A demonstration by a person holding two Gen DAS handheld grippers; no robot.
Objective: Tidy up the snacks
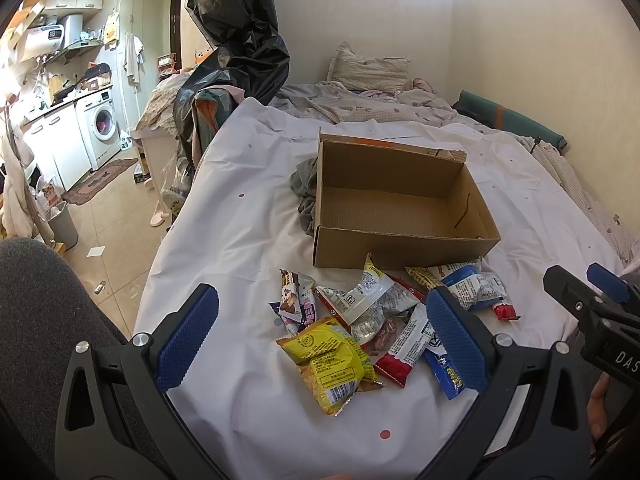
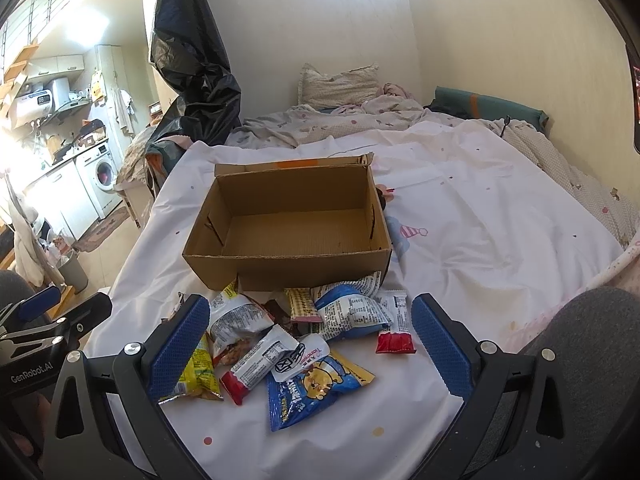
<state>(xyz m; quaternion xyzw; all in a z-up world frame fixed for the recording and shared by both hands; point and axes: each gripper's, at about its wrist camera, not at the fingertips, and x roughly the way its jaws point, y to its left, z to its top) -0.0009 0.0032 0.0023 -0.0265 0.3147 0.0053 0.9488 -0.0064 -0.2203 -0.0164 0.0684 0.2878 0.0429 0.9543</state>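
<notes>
Left claw (image 1: 322, 332): fingers wide apart, nothing between them, held above the near end of the snack pile; seen also at the left edge of the right wrist view.
Right claw (image 2: 310, 344): fingers spread wide, holding nothing, poised over the snacks; blue-tipped end visible at the right edge of the left wrist view.
Snack pile (image 2: 296, 332): loose packets heaped on the white sheet (image 2: 460, 208), just in front of the box's near wall, some overlapping.
Yellow packet (image 1: 332, 360): nearest in the left wrist view, lying flat with printed back up, at the front left of the heap.
Blue packet with cartoon animal (image 2: 316, 390): front of the heap in the right wrist view, flat on the sheet.
Red-and-white wrappers (image 2: 394, 322): one at the right fringe of the pile, slightly apart; another (image 2: 256, 366) tucked under the white sachet.
Blue-and-white bag (image 2: 348, 310): puffed, close to the box wall.
Cardboard box (image 2: 288, 268): open-topped, empty, flaps up at the far side, resting on the bed behind the snacks.
Grey cloth (image 1: 306, 192): crumpled against the box's left side.
Bed: white sheet over the near part, patterned duvet and pillow (image 2: 340, 84) at the far end.
Black plastic bag (image 1: 240, 28): hanging at the bed's left side.
Background: kitchen units and washing machine (image 1: 100, 128) at far left.
</notes>
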